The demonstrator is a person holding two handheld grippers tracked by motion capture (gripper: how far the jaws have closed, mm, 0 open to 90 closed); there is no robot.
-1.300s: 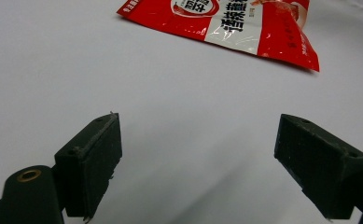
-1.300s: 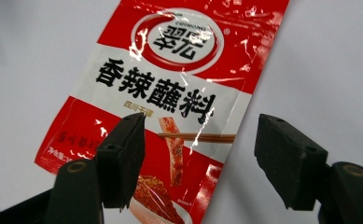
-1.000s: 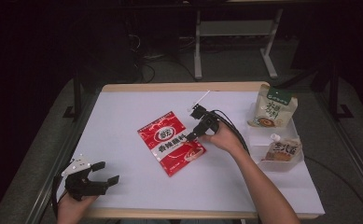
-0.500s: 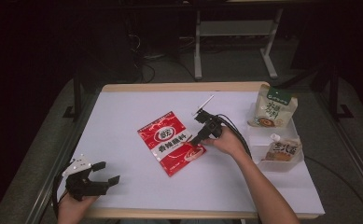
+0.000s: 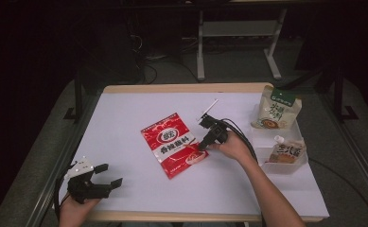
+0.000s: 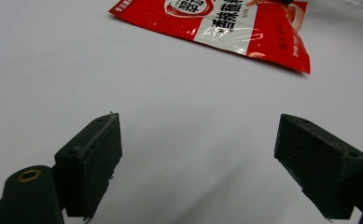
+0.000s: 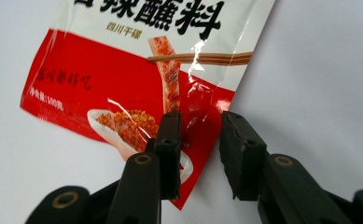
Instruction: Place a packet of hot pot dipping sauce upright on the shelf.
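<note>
A red and white sauce packet [image 5: 174,144] lies flat on the white table [image 5: 125,109] near its middle. My right gripper [image 5: 203,145] is down at the packet's near right edge. In the right gripper view its jaws [image 7: 200,119] have just been closing and straddle that edge of the packet [image 7: 123,70]: one finger rests over the red print, the other on the table beside it, with a gap still between them. My left gripper [image 5: 108,174] rests at the table's front left corner, open and with nothing in it [image 6: 198,135]; the packet [image 6: 226,23] lies well ahead of it.
A green and white pouch [image 5: 276,108] stands at the table's back right. A brown pouch [image 5: 285,152] lies in a shallow white tray [image 5: 267,165] in front of it. Cables trail from the right gripper across the table.
The right gripper's jaws have narrowed around the packet's edge, and the hand has shifted slightly. The left gripper and the packet have stayed put.
</note>
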